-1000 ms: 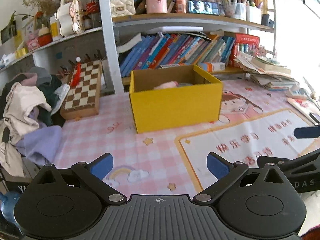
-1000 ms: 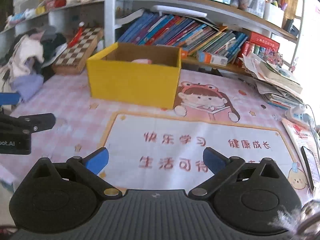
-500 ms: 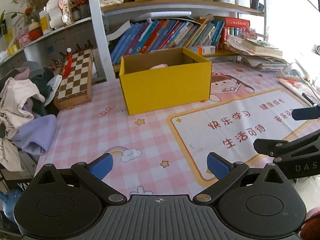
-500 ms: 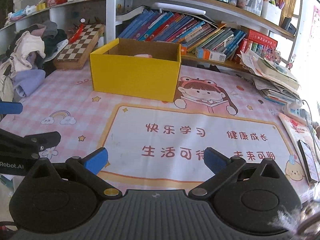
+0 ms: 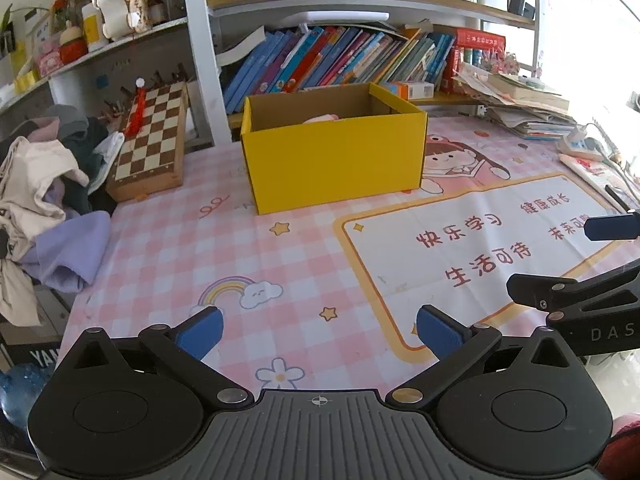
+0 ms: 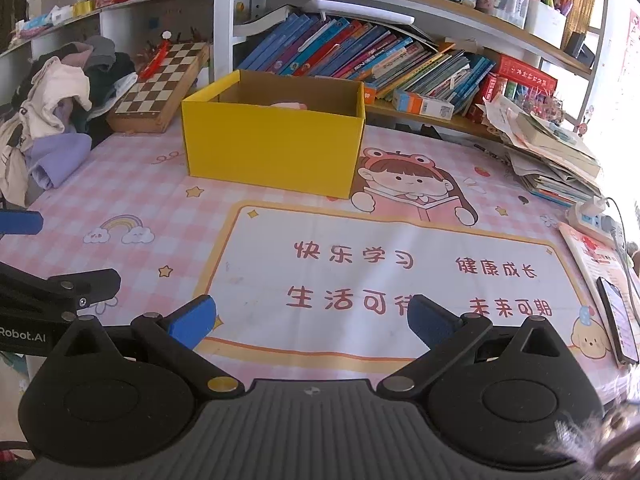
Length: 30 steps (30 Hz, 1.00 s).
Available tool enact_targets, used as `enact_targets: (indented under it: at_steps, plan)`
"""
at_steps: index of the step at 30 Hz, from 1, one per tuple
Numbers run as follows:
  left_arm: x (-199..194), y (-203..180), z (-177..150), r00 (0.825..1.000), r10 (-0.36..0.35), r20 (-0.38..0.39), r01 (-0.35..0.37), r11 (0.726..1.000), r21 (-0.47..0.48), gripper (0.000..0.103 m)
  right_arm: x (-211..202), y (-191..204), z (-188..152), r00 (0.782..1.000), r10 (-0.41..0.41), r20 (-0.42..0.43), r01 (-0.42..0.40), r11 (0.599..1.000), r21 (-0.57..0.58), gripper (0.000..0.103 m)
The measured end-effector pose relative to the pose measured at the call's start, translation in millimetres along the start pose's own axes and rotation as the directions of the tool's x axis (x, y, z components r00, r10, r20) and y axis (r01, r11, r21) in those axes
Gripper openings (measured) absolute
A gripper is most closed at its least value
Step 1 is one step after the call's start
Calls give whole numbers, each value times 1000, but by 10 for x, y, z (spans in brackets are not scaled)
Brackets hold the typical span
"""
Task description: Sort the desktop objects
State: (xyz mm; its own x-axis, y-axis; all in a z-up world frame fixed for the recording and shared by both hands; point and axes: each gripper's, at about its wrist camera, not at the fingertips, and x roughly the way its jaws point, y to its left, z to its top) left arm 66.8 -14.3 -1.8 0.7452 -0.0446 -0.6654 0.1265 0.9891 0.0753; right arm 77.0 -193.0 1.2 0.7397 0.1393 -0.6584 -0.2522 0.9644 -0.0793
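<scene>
An open yellow cardboard box [image 5: 334,164] stands on the pink checked desk mat [image 5: 192,256], in front of the bookshelf; it also shows in the right wrist view [image 6: 272,146]. A pink object [image 5: 322,119] lies inside it, mostly hidden by the box wall. My left gripper [image 5: 319,330] is open and empty, low over the near edge of the mat, far from the box. My right gripper [image 6: 310,320] is open and empty beside it, over the white printed panel [image 6: 384,276]. Each gripper shows at the edge of the other's view.
A chessboard case [image 5: 150,144] leans at the back left beside a heap of clothes [image 5: 44,192]. Books fill the shelf [image 5: 340,60] behind the box. Stacked papers [image 6: 556,160], a power strip [image 6: 592,216] and a phone [image 6: 618,320] lie on the right.
Both grippers have pulled back from the yellow box toward the near edge of the desk, so the box looks smaller and farther. Both stayed open and empty.
</scene>
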Motion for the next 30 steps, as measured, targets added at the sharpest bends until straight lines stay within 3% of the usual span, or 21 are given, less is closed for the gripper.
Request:
enact_targets:
  at_steps: [30]
  plan:
    - [40, 58, 45, 1000, -19, 13, 19, 1000, 8, 103, 123, -34, 62, 1000, 3, -15, -4, 1000, -14, 103]
